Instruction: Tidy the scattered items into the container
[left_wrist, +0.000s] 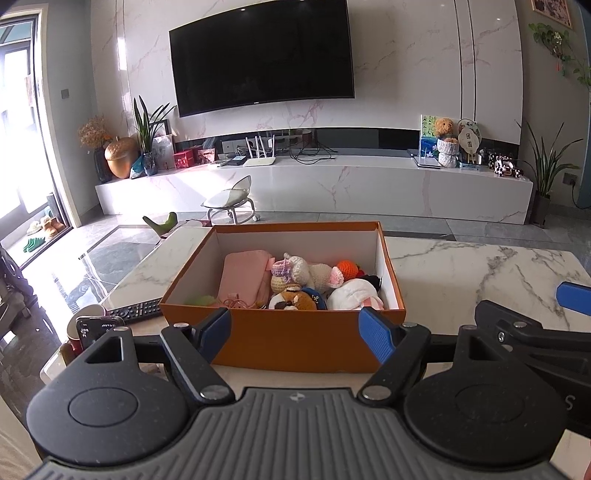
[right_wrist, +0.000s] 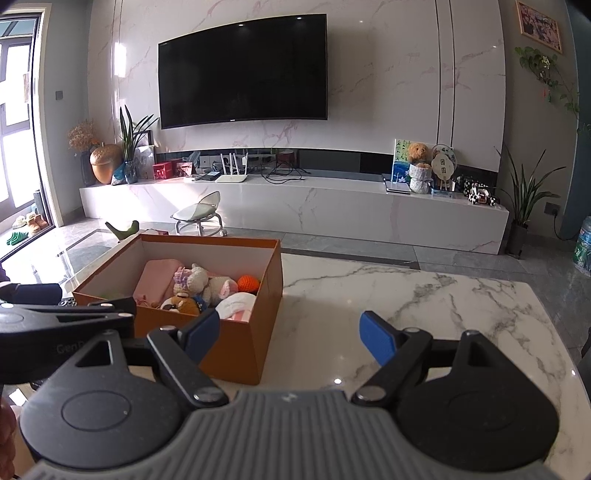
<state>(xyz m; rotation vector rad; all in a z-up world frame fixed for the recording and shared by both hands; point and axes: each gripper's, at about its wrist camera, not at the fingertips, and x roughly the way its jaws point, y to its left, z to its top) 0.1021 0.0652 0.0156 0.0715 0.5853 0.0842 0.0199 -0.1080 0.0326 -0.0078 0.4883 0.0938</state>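
Orange cardboard box (left_wrist: 280, 336) on a white marble table (left_wrist: 461, 269), lid off, packed with soft items: pink pouch (left_wrist: 243, 277) at the left, crocheted doll in cream and lilac (left_wrist: 291, 271) at the centre, orange knitted ball (left_wrist: 347, 268) behind it, brown-and-white plush (left_wrist: 293, 300) and white-and-pink plush (left_wrist: 354, 295) against the near wall. Something green (left_wrist: 201, 300) in the near left corner, mostly hidden by the box wall and impossible to identify. A dark item beside the orange ball, too shadowed to make out.

Left gripper (left_wrist: 297, 332) held in front of the box's near wall, blue-padded fingers spread wide, nothing between them. Right gripper (right_wrist: 291, 334) likewise parted and empty, poised above bare marble just right of the box (right_wrist: 236, 347), its left pad overlapping the box's near corner in the right wrist view. Part of the right gripper visible at the right edge of the left wrist view, cut off by the frame.

Left of the box, a black remote control (left_wrist: 138, 309), partly hidden behind it, and a phone (left_wrist: 96, 330) propped beside a cup (left_wrist: 88, 314), both half covered by the gripper body. Beyond the table, a dark wall-mounted television (left_wrist: 262, 55) over a marble console (left_wrist: 314, 184), with a small clear-backed stool (left_wrist: 231, 201) on the floor.
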